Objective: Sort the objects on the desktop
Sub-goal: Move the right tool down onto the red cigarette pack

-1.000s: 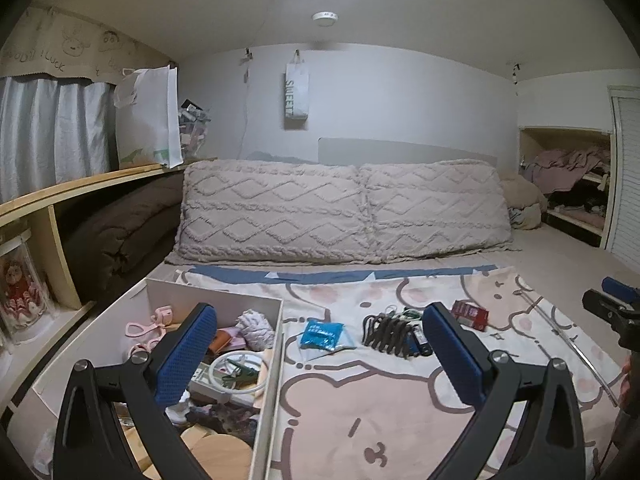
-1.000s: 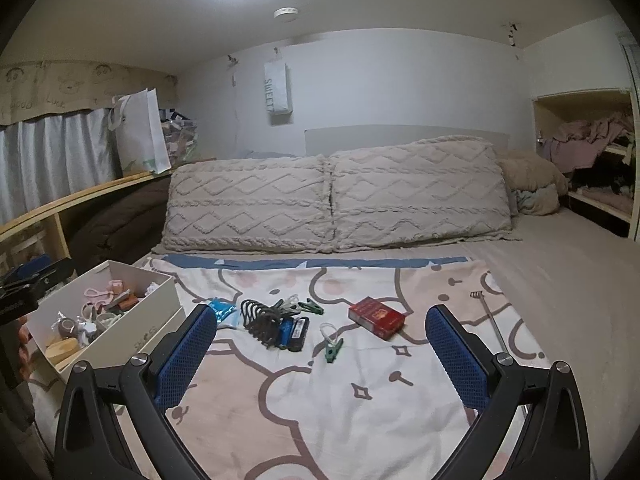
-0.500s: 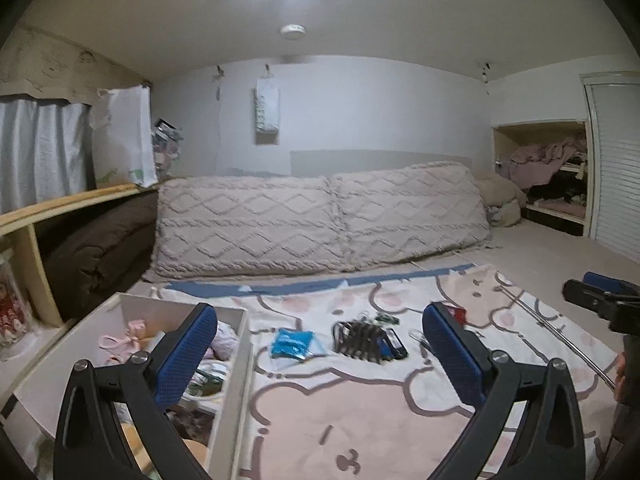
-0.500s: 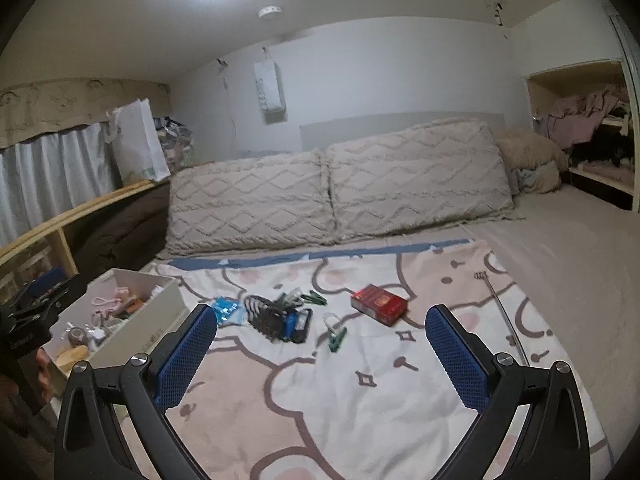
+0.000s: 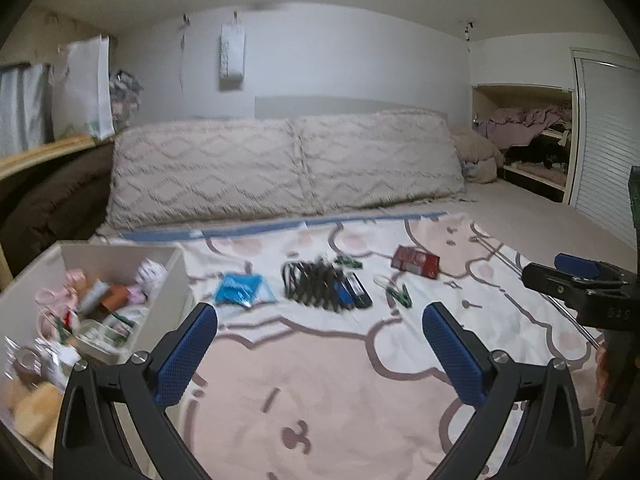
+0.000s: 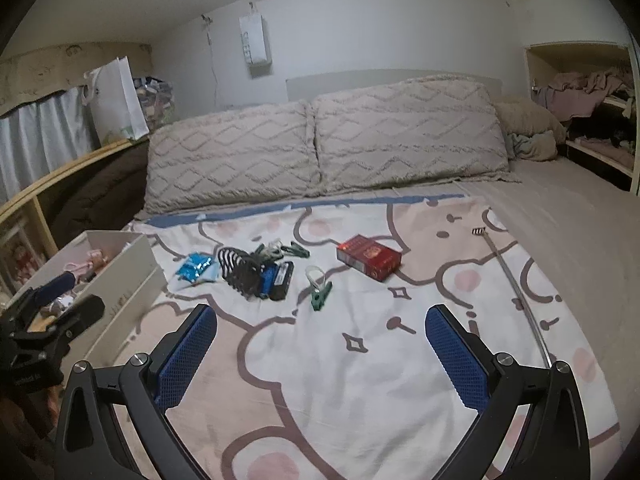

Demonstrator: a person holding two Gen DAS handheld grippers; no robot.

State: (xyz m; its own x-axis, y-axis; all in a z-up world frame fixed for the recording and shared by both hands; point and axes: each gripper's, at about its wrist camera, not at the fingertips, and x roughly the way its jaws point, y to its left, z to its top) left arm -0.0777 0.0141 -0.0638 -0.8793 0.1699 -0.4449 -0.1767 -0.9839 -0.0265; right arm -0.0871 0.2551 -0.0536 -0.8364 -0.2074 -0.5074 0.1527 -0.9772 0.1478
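The left hand-held gripper point(image 5: 320, 350) is released: its blue pads point(image 5: 186, 354) stand wide apart and hold nothing, above the near part of the bed blanket point(image 5: 340, 392). At the far left, the white storage box point(image 6: 132, 276) rests on the blanket and contains mixed small items, blurred in the left wrist view. To its right, a blue packet point(image 6: 195, 266) lies flat on the blanket. Just beside the packet lies a black hair claw point(image 6: 239, 271), touching a blue and black item point(image 6: 276, 276) whose type cannot be determined. Dark green clips point(image 6: 288, 250) lie just beyond this group. A single green clip point(image 6: 320, 292) lies near, to the right. Further right, a red box point(image 6: 369, 257) lies flat, apart from the other items. A thin metal rod point(image 6: 514, 280) lies along the right edge of the blanket. The right hand-held gripper point(image 6: 322, 354) is also released, with its pads spread and empty, above the near blanket.
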